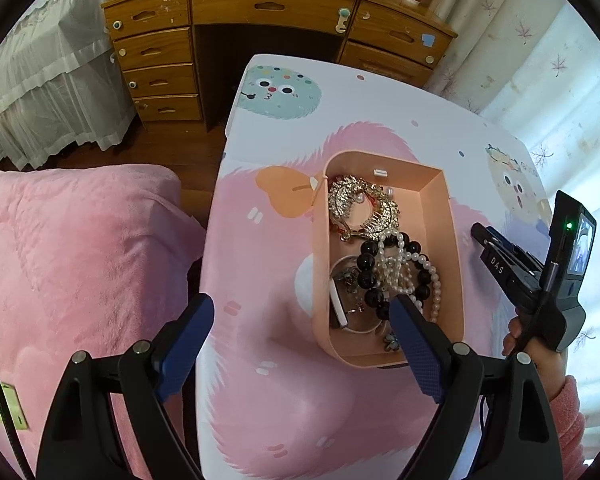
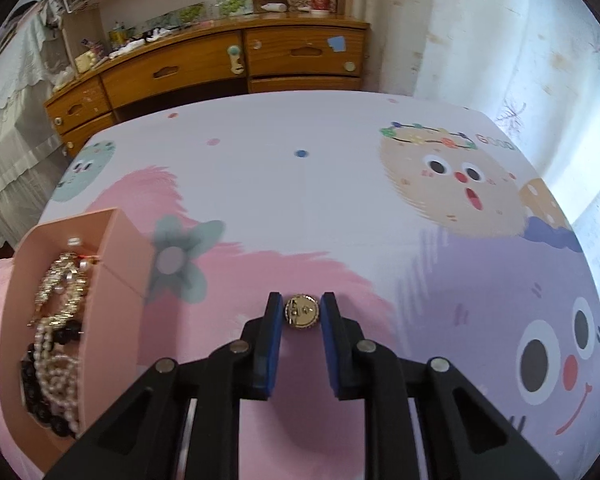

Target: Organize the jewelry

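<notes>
R gripper jaws pinch gold brooch; L gripper wide.

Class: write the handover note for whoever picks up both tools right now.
Right tool: closed around a small gold round piece on the table; not lifted.
Left tool: open, empty, over the pink box.
Done: gold hairpiece, pearl strand and black bead bracelet already in the box.
Left: carry the gold piece into the box.
</notes>
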{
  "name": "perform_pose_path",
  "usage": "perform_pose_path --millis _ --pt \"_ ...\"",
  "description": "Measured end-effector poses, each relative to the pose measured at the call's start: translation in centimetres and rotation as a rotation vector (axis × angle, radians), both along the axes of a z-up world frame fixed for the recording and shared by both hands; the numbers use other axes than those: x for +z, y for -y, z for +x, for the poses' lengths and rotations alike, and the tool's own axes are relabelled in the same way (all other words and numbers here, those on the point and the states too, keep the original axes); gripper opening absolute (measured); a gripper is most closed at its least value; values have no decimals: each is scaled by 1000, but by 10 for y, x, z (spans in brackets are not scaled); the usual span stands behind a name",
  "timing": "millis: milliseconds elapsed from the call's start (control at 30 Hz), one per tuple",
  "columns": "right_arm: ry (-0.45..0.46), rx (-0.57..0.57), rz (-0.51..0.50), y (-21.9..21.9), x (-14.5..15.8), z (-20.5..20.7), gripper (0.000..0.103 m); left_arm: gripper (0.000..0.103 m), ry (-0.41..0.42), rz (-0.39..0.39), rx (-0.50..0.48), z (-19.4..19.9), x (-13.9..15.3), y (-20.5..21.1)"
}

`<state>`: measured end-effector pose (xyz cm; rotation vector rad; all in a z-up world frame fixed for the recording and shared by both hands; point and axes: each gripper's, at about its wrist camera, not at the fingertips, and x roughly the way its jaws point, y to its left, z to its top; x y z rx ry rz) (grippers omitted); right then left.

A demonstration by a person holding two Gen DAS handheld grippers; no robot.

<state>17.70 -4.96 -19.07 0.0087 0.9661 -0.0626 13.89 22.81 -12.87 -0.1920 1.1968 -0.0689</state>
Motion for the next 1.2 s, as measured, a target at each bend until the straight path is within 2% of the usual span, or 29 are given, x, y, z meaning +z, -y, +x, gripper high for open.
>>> perform_pose_path --millis 100,200,433,500,533,567,667,733,833,967,1100,1200 --pt "42 33 22 -13 16 -6 19 88 16 14 -21 -1 7 -6" --pt "93 88 97 -27 37 -15 19 88 31 45 -40 -1 15 -8" --pt "181 307 179 -70 85 -47 20 88 53 119 -60 -9 44 -5" --pt "141 370 220 -79 92 -53 33 88 66 148 -60 -16 54 -2" --pt "113 386 225 -82 92 -55 57 88 72 168 -50 -20 59 0" --pt "77 393 221 -84 92 -57 72 88 75 178 -36 -26 64 2" --pt "-6 412 236 -83 90 -74 73 88 61 159 -33 -46 74 12" --pt "-65 445 226 -83 90 -89 74 88 45 174 -44 -61 77 22" --pt "-141 473 145 -73 90 -124 85 88 44 222 -73 -88 82 44" --pt "-228 501 128 -38 92 -176 90 88 16 229 -66 -120 86 81" --pt "-256 455 123 7 106 -221 93 88 -4 183 -61 -148 92 122" --pt "-244 400 132 42 118 -246 94 88 74 220 -65 -173 105 162"
